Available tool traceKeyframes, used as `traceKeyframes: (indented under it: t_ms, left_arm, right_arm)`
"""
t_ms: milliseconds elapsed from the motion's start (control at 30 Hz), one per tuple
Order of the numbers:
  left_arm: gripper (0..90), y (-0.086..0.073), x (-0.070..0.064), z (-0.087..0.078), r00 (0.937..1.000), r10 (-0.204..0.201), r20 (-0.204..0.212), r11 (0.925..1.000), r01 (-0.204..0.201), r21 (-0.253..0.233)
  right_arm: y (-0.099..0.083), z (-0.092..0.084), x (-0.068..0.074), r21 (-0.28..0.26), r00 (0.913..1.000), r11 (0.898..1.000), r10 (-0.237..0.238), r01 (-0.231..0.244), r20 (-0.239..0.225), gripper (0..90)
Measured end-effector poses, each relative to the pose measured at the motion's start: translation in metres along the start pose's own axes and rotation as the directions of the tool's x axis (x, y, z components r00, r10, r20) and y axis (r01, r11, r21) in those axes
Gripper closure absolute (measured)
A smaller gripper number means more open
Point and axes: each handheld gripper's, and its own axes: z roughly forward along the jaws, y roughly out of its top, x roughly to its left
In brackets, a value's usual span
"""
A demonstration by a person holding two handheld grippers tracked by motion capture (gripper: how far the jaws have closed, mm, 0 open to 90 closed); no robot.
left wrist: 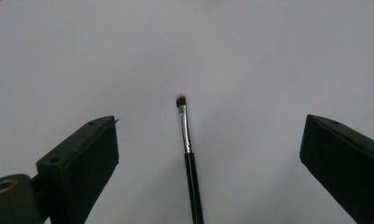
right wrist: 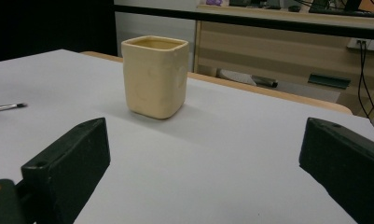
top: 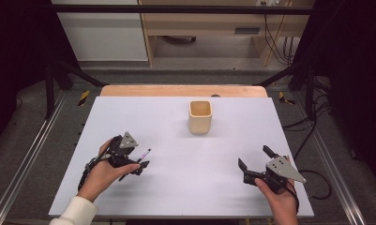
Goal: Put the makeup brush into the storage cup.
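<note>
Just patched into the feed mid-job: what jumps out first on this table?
The cream square cup stands upright, alone at the far middle of the white table. Near the left edge, a small black-handled brush lies flat between the open jaws of the left gripper. The right gripper, also open, sits at the near right.

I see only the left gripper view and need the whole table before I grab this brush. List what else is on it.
Observer: A cream cup stands upright near the far middle of the table.
Operator: Give me the right claw's state.
Observer: The right claw is open and holds nothing, at the near right, facing the cup.
Operator: Tell me how the brush lies relative to that cup.
Observer: In the high view the brush lies at the near left, with its bristle end toward the cup's side and well apart from the cup.
</note>
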Motion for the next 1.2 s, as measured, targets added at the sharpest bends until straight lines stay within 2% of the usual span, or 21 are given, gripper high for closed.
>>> traceKeyframes:
  t_ms: [300, 467, 667, 767, 967, 1067, 1200]
  left_arm:
    - [4.0, 0.001, 0.002, 0.010, 0.9999, -0.006, 0.008, 0.9994, 0.005, 0.035]
    - [4.1, 0.004, 0.002, 0.012, 0.9999, -0.013, 0.006, 0.9994, 0.013, 0.032]
    - [4.3, 0.005, 0.001, 0.012, 0.9999, -0.004, 0.016, 0.9987, 0.003, 0.052]
    - [5.1, 0.004, 0.001, 0.013, 0.9999, 0.011, 0.007, 0.9984, -0.012, 0.055]
    - [5.4, 0.000, 0.003, 0.014, 1.0000, 0.005, 0.008, 0.9966, -0.006, 0.082]
    - [6.7, -0.003, 0.005, 0.018, 0.9999, -0.015, 0.007, 0.9960, 0.014, 0.088]
    - [7.8, -0.002, 0.005, 0.021, 0.9999, -0.013, 0.008, 0.9942, 0.012, 0.107]
  right_arm:
    - [0.000, -0.001, 0.000, -0.002, 1.0000, 1.000, 0.007, -0.007, -0.003, 2.3]
    - [0.000, -0.001, -0.001, 0.000, 0.9999, 1.000, 0.008, -0.008, -0.007, 2.2]
    - [0.000, -0.001, 0.000, -0.003, 0.9999, 1.000, 0.005, -0.005, -0.010, 2.2]
    - [0.000, -0.001, 0.000, 0.002, 0.9999, 1.000, 0.006, -0.006, -0.010, 2.2]
    - [-0.001, -0.001, 0.001, 0.007, 0.9999, 1.000, 0.005, -0.005, -0.010, 2.3]
    - [-0.001, 0.000, 0.002, 0.010, 0.9999, 1.000, 0.003, -0.003, -0.013, 2.3]
    - [-0.002, 0.000, 0.002, 0.013, 0.9999, 1.000, 0.003, -0.003, -0.015, 2.3]
